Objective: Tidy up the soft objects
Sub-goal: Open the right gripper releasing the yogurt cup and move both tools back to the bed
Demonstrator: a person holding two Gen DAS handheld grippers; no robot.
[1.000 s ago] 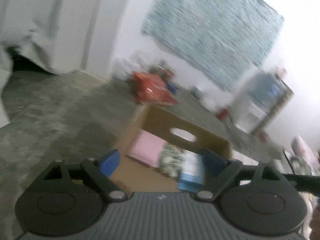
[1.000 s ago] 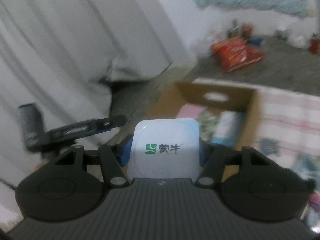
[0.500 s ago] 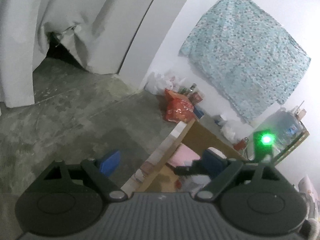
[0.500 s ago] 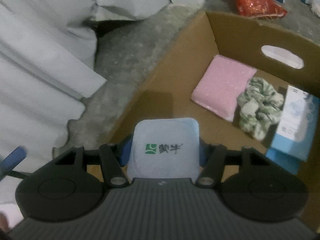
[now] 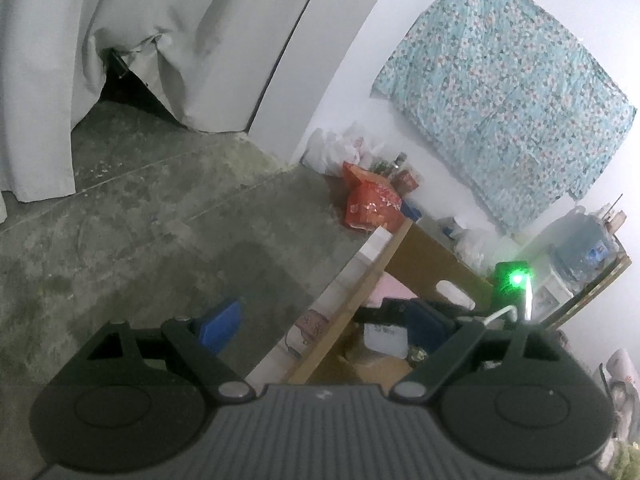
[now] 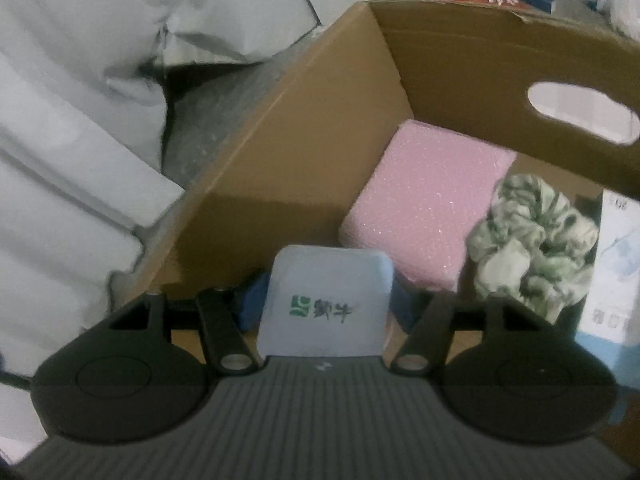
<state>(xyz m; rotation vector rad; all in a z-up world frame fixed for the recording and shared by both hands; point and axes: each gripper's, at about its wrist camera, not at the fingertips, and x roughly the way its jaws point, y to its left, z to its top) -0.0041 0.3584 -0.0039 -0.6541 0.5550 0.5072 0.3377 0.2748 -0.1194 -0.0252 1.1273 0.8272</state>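
Observation:
My right gripper (image 6: 326,304) is shut on a pale blue soft pack (image 6: 326,300) with a green logo, held low inside the open cardboard box (image 6: 280,128). In the box lie a pink sponge block (image 6: 428,196), a green-and-white scrunchie (image 6: 532,236) and a light blue packet (image 6: 616,272). My left gripper (image 5: 324,320) is open and empty, held above the floor beside the box's left wall (image 5: 352,308). The right gripper with its green light (image 5: 516,280) shows over the box in the left wrist view.
A grey concrete floor (image 5: 140,232) lies left of the box. White curtains (image 5: 120,40) hang at the back left. A red bag (image 5: 372,200) and bottles stand by the wall. A floral cloth (image 5: 504,80) hangs on the wall. A water jug (image 5: 588,240) stands at the right.
My right gripper has moved forward and down into the box with the pack. My left gripper has swung left and back, away from the box opening.

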